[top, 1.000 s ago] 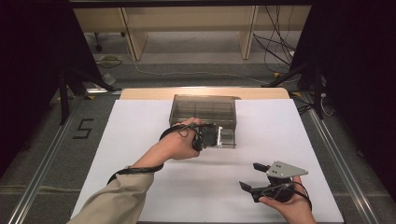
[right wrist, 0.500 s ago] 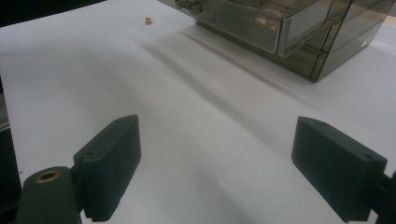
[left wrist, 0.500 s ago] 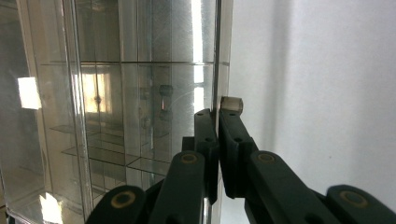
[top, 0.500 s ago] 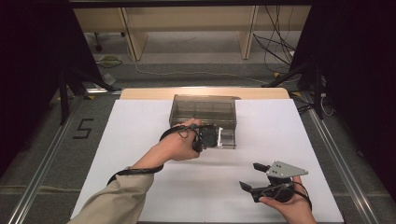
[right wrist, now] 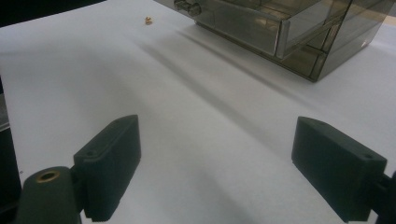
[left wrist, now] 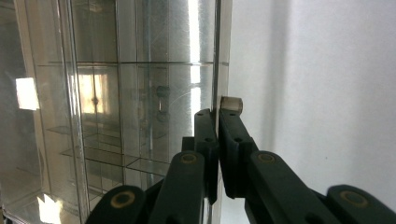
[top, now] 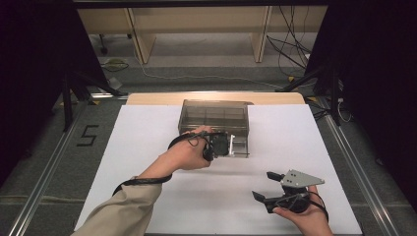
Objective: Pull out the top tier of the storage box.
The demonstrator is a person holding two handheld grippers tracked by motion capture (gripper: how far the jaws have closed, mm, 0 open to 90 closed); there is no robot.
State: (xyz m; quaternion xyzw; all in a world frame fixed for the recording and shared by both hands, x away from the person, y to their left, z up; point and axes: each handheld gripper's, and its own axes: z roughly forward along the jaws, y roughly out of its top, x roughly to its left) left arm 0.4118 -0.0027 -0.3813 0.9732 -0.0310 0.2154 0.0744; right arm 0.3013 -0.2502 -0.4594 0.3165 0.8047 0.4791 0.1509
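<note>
My left claw [top: 225,146] is clamped on the knob [left wrist: 231,103] of the clear drawer box [top: 215,117] at the worktop's [top: 147,128] far middle, long side along the far edge, drawers facing me, while my right claw [top: 268,186] rests apart near the front right corner.

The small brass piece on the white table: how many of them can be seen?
1. A single small brass piece lies on the white table, apart from the clear drawer box. Others may be hidden inside the box or behind it.

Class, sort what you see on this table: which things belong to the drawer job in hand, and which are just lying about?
In the job:
- clear drawer box
- drawer knob
- left gripper, shut on the knob

Lying about:
- small brass piece on the white table
- right gripper, open and apart
</note>
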